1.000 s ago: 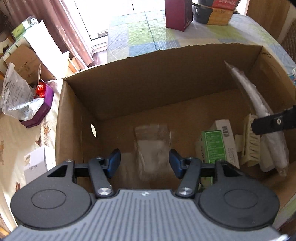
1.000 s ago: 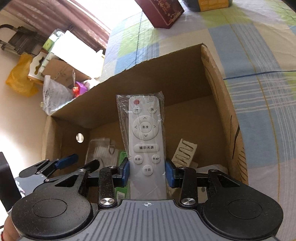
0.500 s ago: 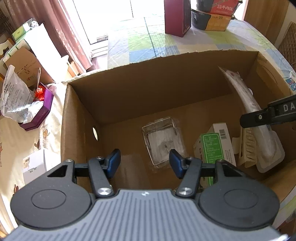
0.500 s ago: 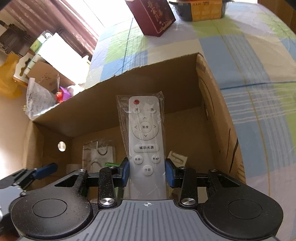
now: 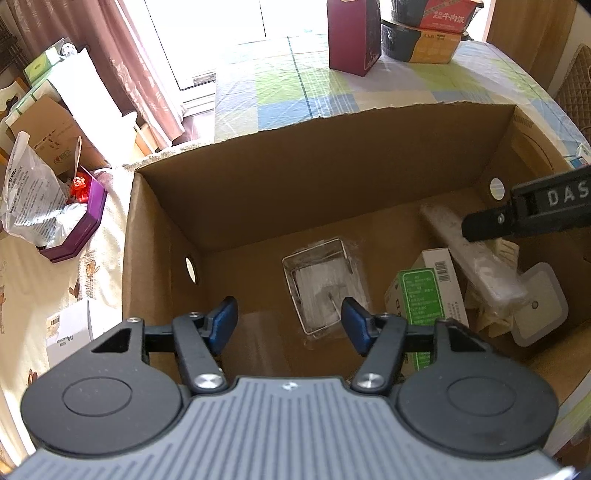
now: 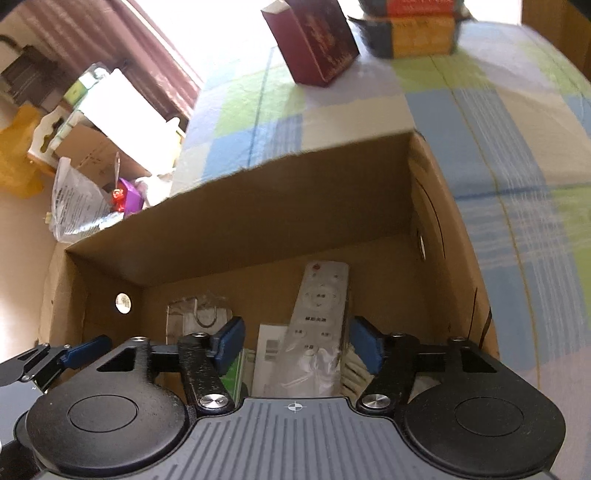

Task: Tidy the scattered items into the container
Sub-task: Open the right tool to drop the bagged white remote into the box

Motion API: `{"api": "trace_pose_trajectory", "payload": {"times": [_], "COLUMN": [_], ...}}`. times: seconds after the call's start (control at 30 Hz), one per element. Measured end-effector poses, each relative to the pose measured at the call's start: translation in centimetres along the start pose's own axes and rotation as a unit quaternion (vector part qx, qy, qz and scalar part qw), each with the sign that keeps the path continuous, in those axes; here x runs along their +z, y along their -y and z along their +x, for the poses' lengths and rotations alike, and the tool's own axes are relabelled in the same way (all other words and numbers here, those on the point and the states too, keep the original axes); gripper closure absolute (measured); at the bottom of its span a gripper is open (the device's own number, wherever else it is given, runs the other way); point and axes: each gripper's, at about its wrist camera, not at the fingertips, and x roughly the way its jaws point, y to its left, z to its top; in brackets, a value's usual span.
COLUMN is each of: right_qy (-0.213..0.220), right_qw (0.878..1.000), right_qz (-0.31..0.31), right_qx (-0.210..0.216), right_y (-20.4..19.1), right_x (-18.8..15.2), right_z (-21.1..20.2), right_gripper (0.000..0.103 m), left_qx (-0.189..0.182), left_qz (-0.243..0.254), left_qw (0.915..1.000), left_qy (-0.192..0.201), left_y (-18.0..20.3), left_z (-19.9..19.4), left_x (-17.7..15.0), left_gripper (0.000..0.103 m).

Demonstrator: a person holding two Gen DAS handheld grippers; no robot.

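A brown cardboard box [image 5: 332, 177] [image 6: 258, 214] stands on a checked tablecloth. Inside it lie a white remote in a clear bag [image 6: 319, 314] [image 5: 476, 254], a green and white carton [image 5: 424, 295], a bagged wire item [image 5: 321, 284] [image 6: 195, 321] and a white flat pad [image 5: 541, 304]. My right gripper [image 6: 295, 343] hangs open just above the remote, which rests free on the other items. My left gripper [image 5: 290, 326] is open and empty over the box's near edge. The right gripper's black finger [image 5: 517, 218] reaches in at the left wrist view's right edge.
On the tablecloth [image 5: 280, 85] behind the box stand a maroon carton [image 5: 352, 35] [image 6: 314, 40] and stacked food tubs [image 5: 424, 33]. At the left sit a purple tray with a plastic bag [image 5: 55, 221], a small white box [image 5: 70, 328], curtains and loose cardboard.
My right gripper has opened and let go of the remote, which now lies in the box. Both grippers have pulled back and up from the box.
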Motion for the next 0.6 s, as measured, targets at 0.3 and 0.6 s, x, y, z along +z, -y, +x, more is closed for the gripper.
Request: {"api": "trace_pose_trajectory", "payload": {"times": [0.3,0.6], "right_qy": [0.004,0.021], "right_qw": [1.0,0.997], "right_qz": [-0.026,-0.076], "right_qx": [0.006,0.006], "right_y": [-0.8,-1.4], "right_x": [-0.3,-1.2], "right_z": [-1.3,-3.2], "right_gripper": [0.03,0.009], "left_qx": [0.001,0.006], "left_qz": [-0.005,-0.017], "left_qw": [1.0,0.9998], "left_qy": [0.0,0.002], "left_y": [0.2,0.2], "left_z": [-0.3,-1.3], "left_x": [-0.2,-0.8], "left_gripper": [0.041,0.03]}}
